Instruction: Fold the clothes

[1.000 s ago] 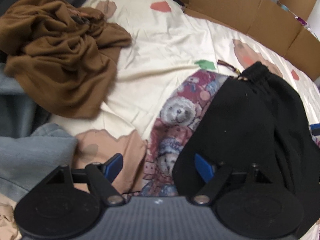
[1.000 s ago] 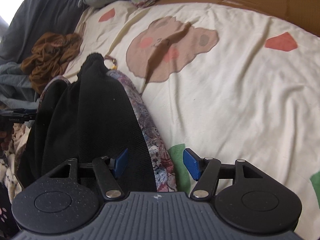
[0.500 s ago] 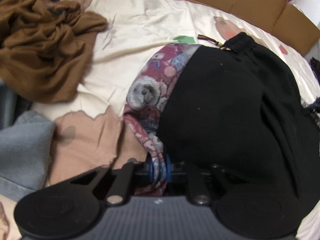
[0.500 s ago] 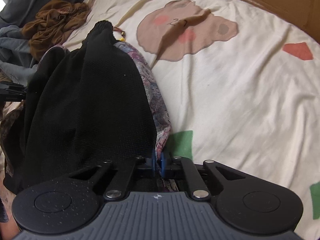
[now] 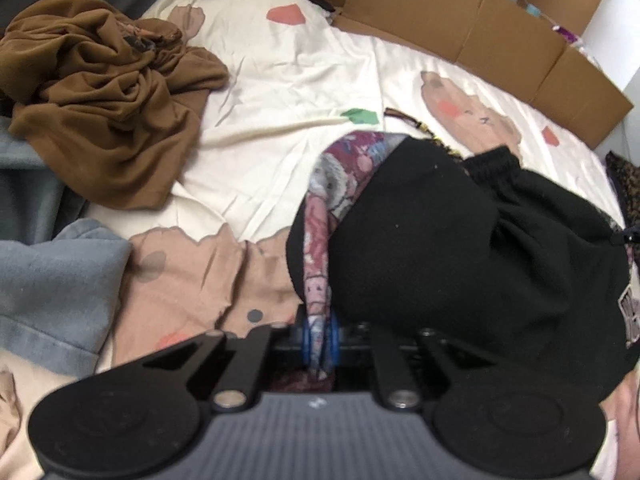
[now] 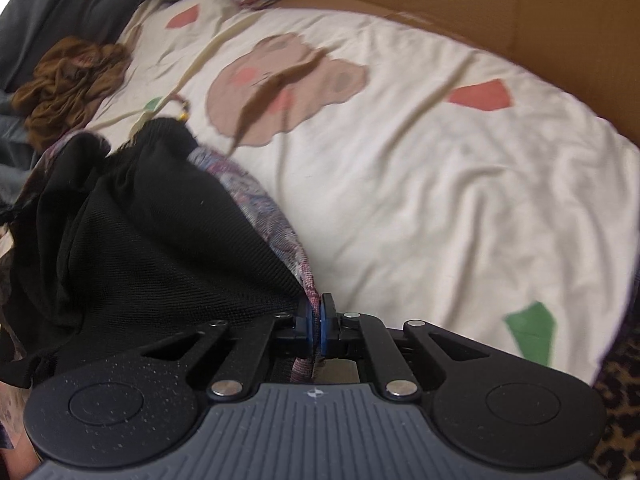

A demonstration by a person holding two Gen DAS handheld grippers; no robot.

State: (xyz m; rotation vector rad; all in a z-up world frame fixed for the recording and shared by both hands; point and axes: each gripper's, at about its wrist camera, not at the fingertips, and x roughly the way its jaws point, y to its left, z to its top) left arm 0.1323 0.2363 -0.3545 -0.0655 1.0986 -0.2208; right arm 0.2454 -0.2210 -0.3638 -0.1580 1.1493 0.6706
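A garment with a black side [image 5: 460,248] and a bear-patterned maroon side [image 5: 340,172] is bunched on the cream bed sheet [image 5: 280,80]. My left gripper [image 5: 320,336] is shut on its patterned edge, which runs up between the blue pads. In the right wrist view the same garment [image 6: 140,240] hangs to the left, lifted off the sheet. My right gripper [image 6: 316,324] is shut on its patterned hem [image 6: 280,232]. The garment's underside is hidden.
A crumpled brown garment [image 5: 104,96] lies at the left of the bed, with grey-blue clothing [image 5: 52,280] nearer. Flattened cardboard [image 5: 460,28] lines the far edge of the bed. The sheet [image 6: 440,184] to the right carries bear and colour-patch prints.
Both grippers went from open beside the garment's edge to shut on it. They then rose a little, pulling the patterned edge up off the sheet.
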